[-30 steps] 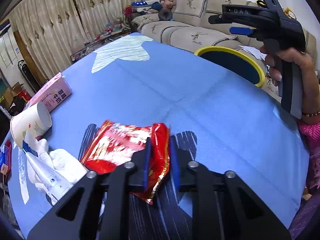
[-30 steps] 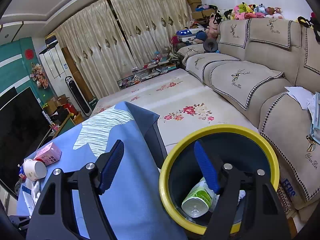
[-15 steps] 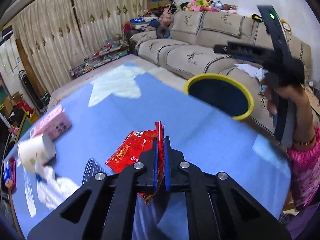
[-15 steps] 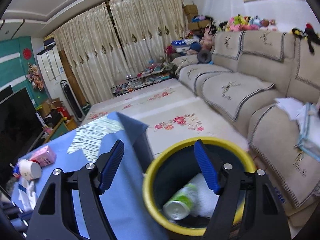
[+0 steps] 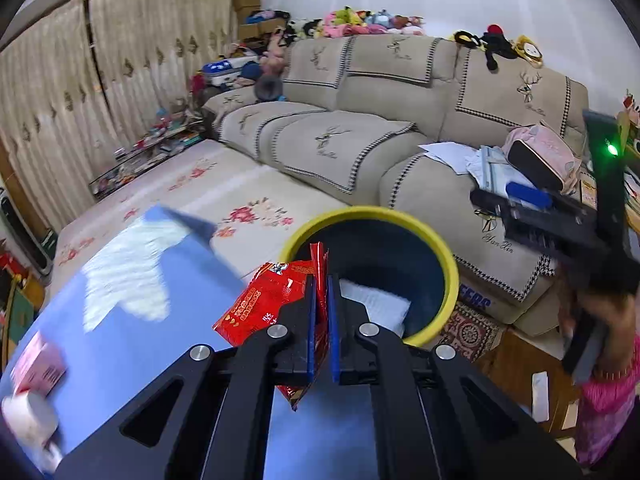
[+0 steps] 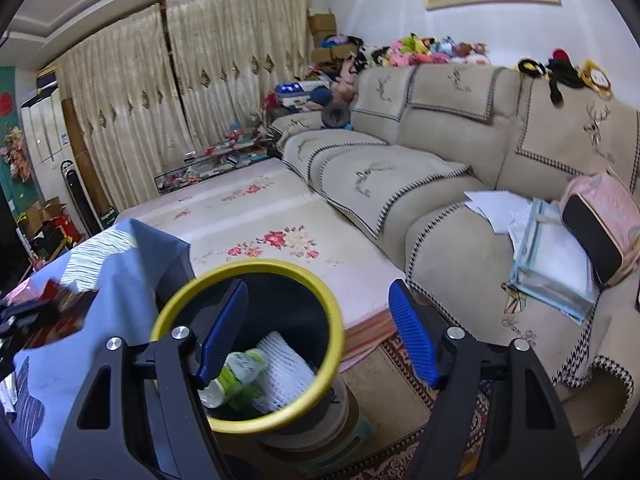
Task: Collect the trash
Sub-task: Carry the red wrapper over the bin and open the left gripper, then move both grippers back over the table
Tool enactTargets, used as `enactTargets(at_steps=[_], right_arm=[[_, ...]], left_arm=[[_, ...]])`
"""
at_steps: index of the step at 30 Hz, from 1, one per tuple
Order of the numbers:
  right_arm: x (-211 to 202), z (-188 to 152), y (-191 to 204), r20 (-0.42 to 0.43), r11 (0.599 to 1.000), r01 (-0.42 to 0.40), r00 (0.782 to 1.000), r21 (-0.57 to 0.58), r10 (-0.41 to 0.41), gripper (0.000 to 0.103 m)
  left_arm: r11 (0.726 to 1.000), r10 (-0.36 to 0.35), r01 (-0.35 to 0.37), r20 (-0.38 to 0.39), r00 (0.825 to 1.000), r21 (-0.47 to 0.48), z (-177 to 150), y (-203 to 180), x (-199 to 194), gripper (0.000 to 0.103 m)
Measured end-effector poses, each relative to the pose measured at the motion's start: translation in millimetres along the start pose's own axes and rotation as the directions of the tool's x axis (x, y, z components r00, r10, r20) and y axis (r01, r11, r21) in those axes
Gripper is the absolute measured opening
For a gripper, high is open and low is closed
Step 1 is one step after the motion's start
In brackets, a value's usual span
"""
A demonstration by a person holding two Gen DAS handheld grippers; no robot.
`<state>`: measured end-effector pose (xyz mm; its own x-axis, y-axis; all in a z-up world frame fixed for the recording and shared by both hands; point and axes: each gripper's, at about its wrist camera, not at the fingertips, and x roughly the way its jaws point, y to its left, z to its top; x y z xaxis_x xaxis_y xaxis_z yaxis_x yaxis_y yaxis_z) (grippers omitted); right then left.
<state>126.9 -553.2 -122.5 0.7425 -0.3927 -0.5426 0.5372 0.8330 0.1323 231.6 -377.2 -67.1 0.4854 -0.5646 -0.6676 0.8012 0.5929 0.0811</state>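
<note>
Cup (image 5: 26, 420): white, blurred, lying at 8 o'clock in the left wrist view, on the blue tablecloth (image 5: 132, 344).
Carton (image 5: 38, 360): pink box just above the cup, at 9 o'clock, also on the tablecloth.
Tablecloth: blue with a pale patch; it covers the table from 7 to 10 o'clock in the left wrist view.
Wrapper (image 5: 272, 296): red snack wrapper, lifted clear of the tablecloth, near the centre of the left wrist view; its upper corner overlaps the near rim of the bin (image 5: 450, 268). In the right wrist view it shows as a blurred red patch at 9 o'clock.
Left gripper (image 5: 322, 320): jaws closed narrow, the blue pads clamping one edge of the wrapper, which hangs out to the left and below the pads.
Bin: dark tub with a yellow rim, standing off the table edge, just beyond the left gripper at about 1 o'clock from its pads.
Bin contents: a green and white bottle (image 6: 236, 376) lying on its side, touching a white foam net sleeve (image 6: 280, 372).
Right gripper (image 6: 318, 336): jaws spread wide with nothing between the pads, hanging over the bin's right rim; in the left wrist view it sits at 3 o'clock.
Hand (image 5: 608, 320): grips the right gripper's handle, at 4 o'clock in the left wrist view.
Sofa (image 6: 440, 168): beige, behind the bin, from 12 to 3 o'clock in both views.
</note>
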Motion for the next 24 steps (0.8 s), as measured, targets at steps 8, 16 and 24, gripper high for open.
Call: enactTargets(at_steps=[8,16,24], right_arm=[[10.6,-10.4,-34.4,-0.033,0.998,0.038,0.999,0.048,-0.037,0.069],[8.3,-13.7,-50.6,-0.033,0.995,0.060,0.998,0.075,-0.058,0.069],[0.8,-13.0,-50.9,-0.024,0.995,0.062,0.998,0.078,-0.061,0.069]], left_arm=[[0.997,-0.076,0.077,-0.118,0.990,-0.001,47.6,-36.7,92.5,0.006],[0.996,-0.086,0.084,-0.182,0.980,-0.019,53.4,-53.2,148.4,0.010],[0.997,-0.067,0.061,-0.180,0.981,-0.043,47.9,-50.9,161.8,0.050]])
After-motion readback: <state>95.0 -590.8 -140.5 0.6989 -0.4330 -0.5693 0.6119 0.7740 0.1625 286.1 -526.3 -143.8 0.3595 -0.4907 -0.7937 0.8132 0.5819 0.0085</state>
